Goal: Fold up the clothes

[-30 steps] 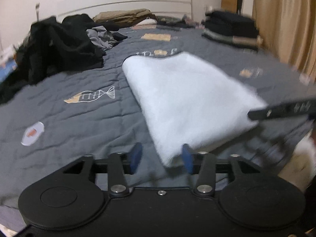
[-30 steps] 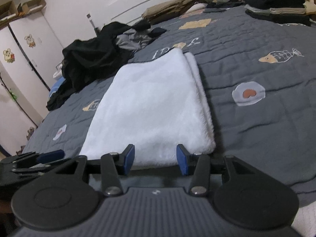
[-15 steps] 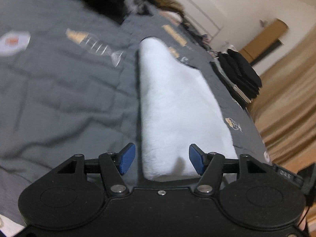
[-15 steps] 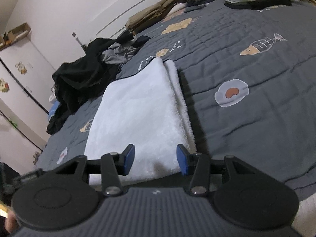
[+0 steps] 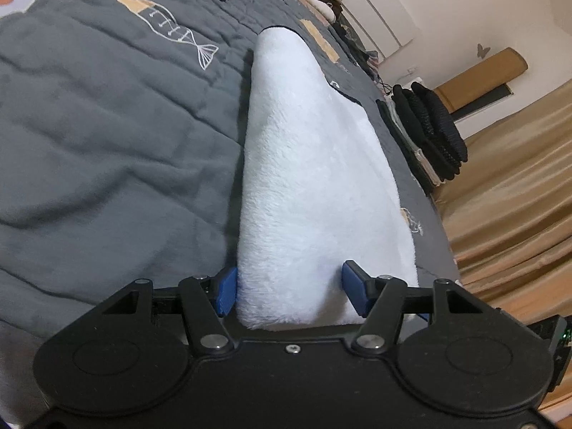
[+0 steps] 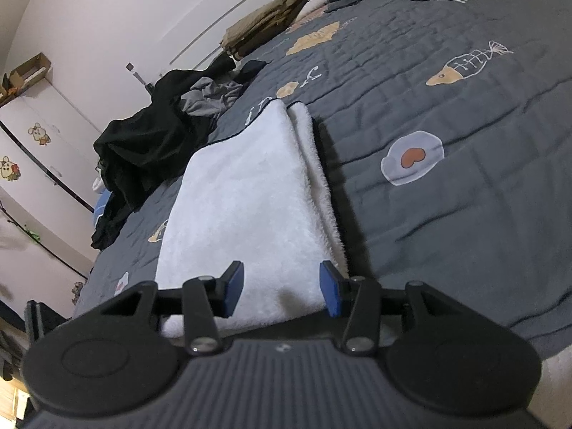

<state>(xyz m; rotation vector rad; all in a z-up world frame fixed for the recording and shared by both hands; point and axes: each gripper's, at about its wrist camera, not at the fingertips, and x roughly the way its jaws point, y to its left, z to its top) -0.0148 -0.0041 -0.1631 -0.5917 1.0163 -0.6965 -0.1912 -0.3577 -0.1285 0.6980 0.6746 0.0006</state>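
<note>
Two grippers straddle the folded white fleece's [image 5: 314,178] near edge. The left gripper [image 5: 291,293] is closing, fleece between its pads; the right gripper [image 6: 282,287] stands apart. Beyond lie grey quilt [image 6: 464,186] and dark clothes [image 6: 143,150].

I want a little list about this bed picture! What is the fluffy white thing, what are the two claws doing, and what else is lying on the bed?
garment: folded fluffy white fleece garment, lying flat on the bed
bed cover: grey quilted bedspread with fish and fried-egg pictures
left claw: jaws closing, near left corner of the garment between them
right claw: open, over the garment's near right corner
unfolded pile: heap of black and grey clothes
folded pile: stack of dark folded clothes
</note>
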